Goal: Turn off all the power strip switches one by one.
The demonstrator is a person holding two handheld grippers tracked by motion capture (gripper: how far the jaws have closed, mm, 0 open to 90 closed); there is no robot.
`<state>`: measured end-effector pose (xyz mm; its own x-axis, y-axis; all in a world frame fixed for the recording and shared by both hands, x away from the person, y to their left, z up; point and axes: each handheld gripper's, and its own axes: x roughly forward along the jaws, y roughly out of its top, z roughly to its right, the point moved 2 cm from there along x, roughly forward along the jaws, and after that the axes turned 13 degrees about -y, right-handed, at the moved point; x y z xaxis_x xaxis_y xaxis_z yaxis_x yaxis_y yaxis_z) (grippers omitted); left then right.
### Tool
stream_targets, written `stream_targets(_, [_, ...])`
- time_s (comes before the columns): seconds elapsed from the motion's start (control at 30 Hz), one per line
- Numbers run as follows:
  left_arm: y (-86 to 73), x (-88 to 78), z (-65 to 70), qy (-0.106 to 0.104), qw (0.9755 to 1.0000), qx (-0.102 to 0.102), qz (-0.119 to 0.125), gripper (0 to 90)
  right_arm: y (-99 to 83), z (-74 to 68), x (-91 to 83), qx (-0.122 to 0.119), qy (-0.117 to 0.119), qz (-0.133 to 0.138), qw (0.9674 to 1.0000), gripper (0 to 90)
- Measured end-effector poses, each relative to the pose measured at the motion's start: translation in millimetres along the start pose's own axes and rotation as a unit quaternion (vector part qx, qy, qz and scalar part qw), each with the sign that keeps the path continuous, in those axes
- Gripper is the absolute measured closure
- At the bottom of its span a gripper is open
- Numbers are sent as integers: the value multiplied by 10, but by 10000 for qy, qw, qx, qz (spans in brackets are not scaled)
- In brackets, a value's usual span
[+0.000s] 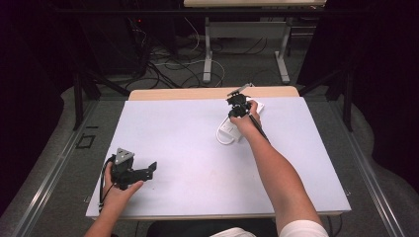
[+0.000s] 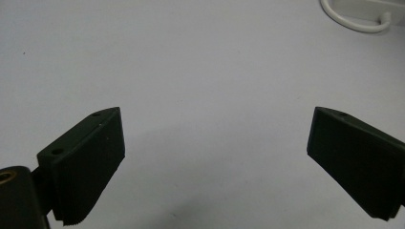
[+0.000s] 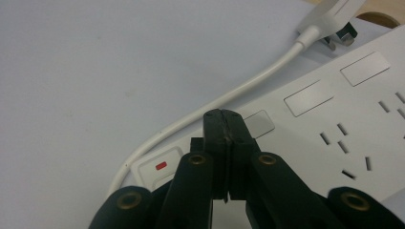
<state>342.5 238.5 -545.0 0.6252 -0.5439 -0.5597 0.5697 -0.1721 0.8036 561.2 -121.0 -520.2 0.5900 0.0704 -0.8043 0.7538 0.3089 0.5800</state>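
Pressing its closed jaws together with nothing between them, the right gripper [image 3: 224, 114] hovers over the white power strip [image 3: 334, 119], close by the switch with the red mark [image 3: 161, 165]. That strip lies near the far edge of the table [image 1: 188, 128], its cord [image 3: 229, 98] looping beside it. Near the front left corner, the left gripper [image 2: 215, 157] rests with jaws spread wide and empty

Smooth, slightly glossy white plastic on the power strip [image 3: 334, 119] and its cable [image 3: 229, 98]. Matt pale sheet over the worktop [image 1: 197, 133], bare wood at its far edge. Matt black ribbed pads [image 2: 90, 176] on the left gripper [image 2: 215, 162].
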Motion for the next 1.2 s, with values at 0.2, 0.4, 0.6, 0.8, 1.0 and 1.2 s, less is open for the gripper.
stream_targets(0.2, [4,4,-2,-25,10000,-5,-13,54,45,51,57,69,-103,8,9999,900])
stream_targets(0.4, [3,4,-8,-36,10000,-31,25,54,63,100,132,89,-222,2,9997,893])
stream_targets(0.6, [3,4,-7,-46,10000,-33,21,54,61,143,176,181,-250,7,9995,893])
stream_targets(0.8, [2,4,-10,-39,10000,-31,22,54,59,155,220,255,-257,-9,9993,893])
stream_targets(1.0, [-1,2,-15,-39,10000,-26,9,54,62,187,242,255,-308,57,9992,887])
stream_targets(1.2, [-1,-3,-15,-48,10000,-41,25,54,64,218,255,322,-266,71,9991,885])
